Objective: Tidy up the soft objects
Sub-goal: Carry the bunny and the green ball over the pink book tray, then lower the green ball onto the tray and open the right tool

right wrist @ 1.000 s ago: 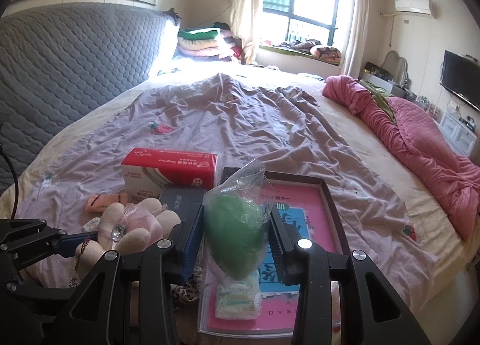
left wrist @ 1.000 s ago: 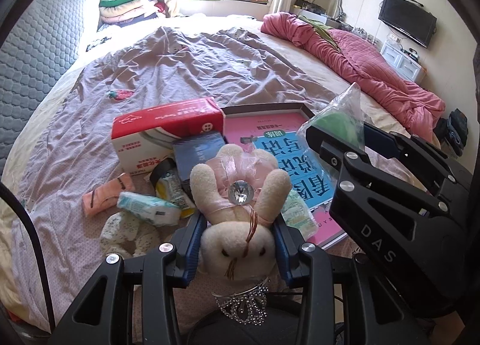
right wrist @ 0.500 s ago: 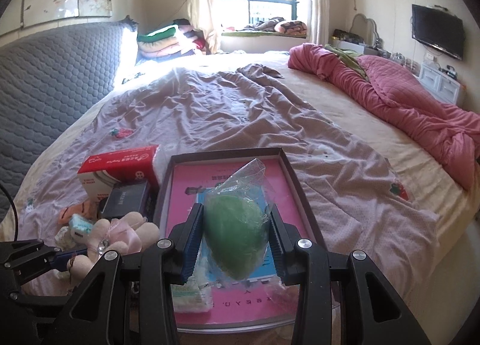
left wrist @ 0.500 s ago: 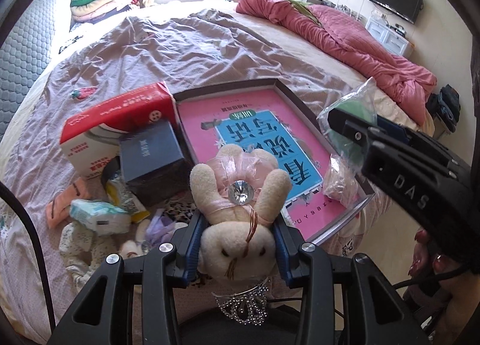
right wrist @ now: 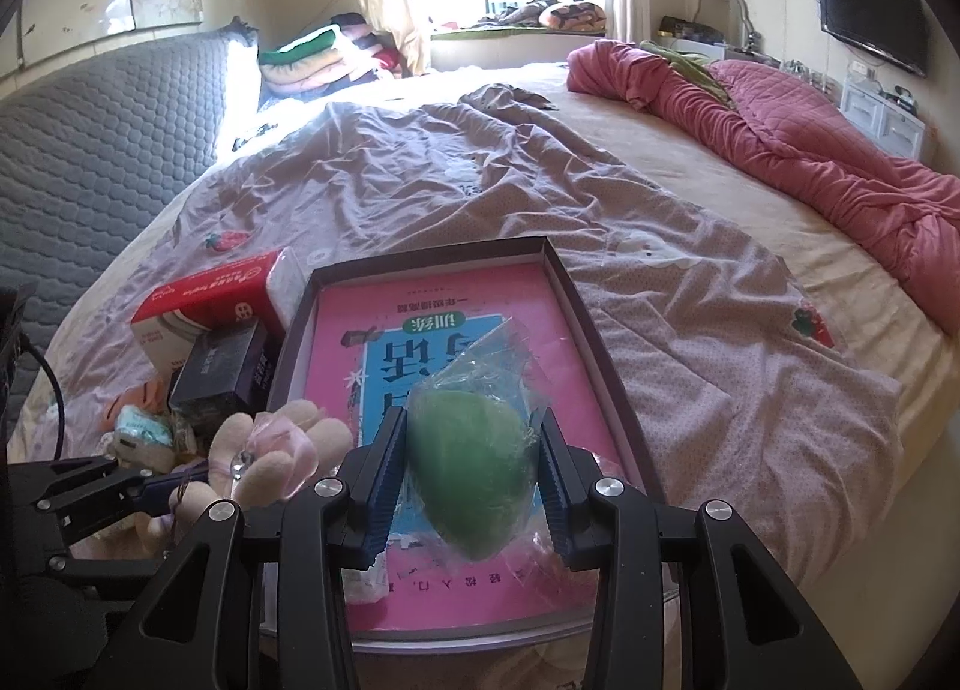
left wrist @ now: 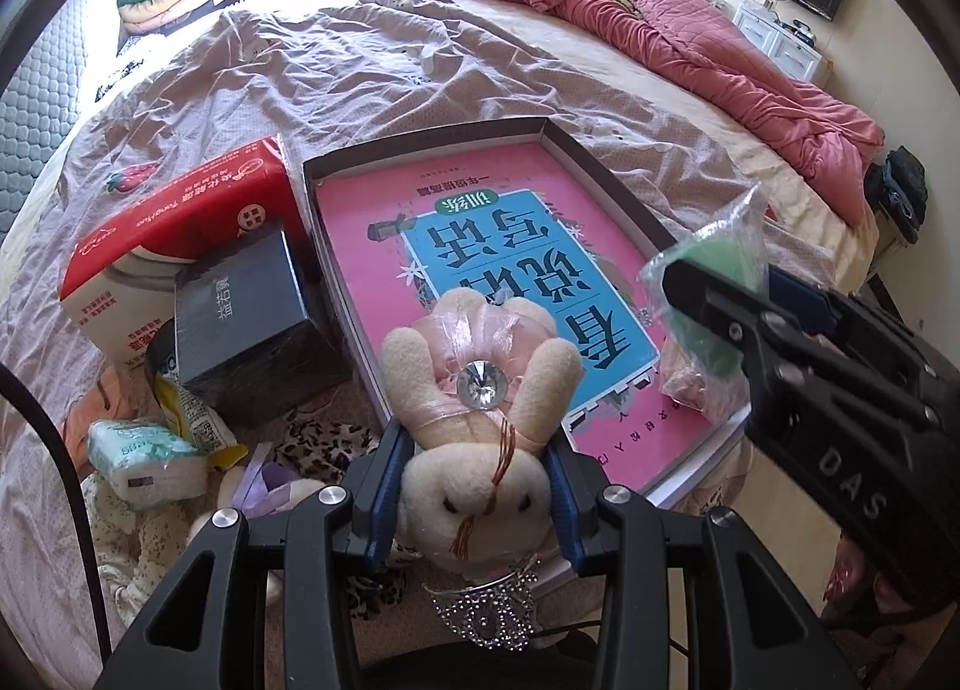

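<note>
My left gripper (left wrist: 474, 486) is shut on a cream plush rabbit (left wrist: 480, 390) in a pink dress with a clear gem, held by the head above the near left corner of a dark shallow box (left wrist: 606, 174). A pink and blue book (left wrist: 498, 246) lies flat in that box. My right gripper (right wrist: 468, 468) is shut on a green soft ball in a clear plastic bag (right wrist: 471, 474), hanging over the book (right wrist: 432, 330). In the right wrist view the rabbit (right wrist: 270, 450) shows at lower left; in the left wrist view the bagged ball (left wrist: 708, 294) shows at right.
Left of the box lie a red tissue box (left wrist: 180, 234), a dark carton (left wrist: 252, 318), a tissue pack (left wrist: 144, 456), leopard cloth (left wrist: 318, 450) and other small items. A wrinkled mauve sheet (right wrist: 480, 180) covers the bed; a pink quilt (right wrist: 810, 132) lies right.
Both grippers sank and moved over the box with their loads still held. The box and book now fill more of both views, and the rabbit hangs over the box's near corner.
</note>
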Demonstrator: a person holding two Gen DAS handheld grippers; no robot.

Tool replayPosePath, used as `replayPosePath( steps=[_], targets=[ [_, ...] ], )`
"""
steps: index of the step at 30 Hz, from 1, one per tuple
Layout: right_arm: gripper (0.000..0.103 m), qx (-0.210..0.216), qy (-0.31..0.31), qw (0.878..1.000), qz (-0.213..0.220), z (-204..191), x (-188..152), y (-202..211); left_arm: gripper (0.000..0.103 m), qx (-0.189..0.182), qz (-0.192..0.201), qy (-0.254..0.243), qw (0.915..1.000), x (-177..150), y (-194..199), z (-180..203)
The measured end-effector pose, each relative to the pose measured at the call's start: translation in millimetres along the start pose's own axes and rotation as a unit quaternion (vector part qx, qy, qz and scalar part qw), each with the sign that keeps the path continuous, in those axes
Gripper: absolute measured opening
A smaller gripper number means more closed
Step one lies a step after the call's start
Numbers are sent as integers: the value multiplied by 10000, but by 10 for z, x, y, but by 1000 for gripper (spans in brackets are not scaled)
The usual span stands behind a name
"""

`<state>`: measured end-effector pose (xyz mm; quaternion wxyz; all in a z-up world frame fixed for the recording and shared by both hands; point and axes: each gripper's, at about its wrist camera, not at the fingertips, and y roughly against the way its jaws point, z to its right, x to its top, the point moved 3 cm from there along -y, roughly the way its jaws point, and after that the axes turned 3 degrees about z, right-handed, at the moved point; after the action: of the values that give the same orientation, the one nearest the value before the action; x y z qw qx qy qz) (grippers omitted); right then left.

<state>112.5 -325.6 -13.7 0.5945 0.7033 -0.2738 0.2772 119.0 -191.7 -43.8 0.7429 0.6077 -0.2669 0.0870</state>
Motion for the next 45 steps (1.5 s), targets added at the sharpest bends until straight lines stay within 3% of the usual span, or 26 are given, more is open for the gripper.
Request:
replayPosePath(
  steps=[12, 32, 45],
  targets=[
    [43, 453, -284, 9978, -402, 98, -209, -228, 42, -34, -150, 102, 9998, 41, -214, -35],
    [44, 250, -126, 9967, -763, 150, -396, -467, 43, -137, -271, 276, 9992, 118, -418, -48],
    [46, 155, -143, 9969, -764, 180, -388, -454, 44, -239, -280, 445, 9983, 127, -463, -68]
  ],
)
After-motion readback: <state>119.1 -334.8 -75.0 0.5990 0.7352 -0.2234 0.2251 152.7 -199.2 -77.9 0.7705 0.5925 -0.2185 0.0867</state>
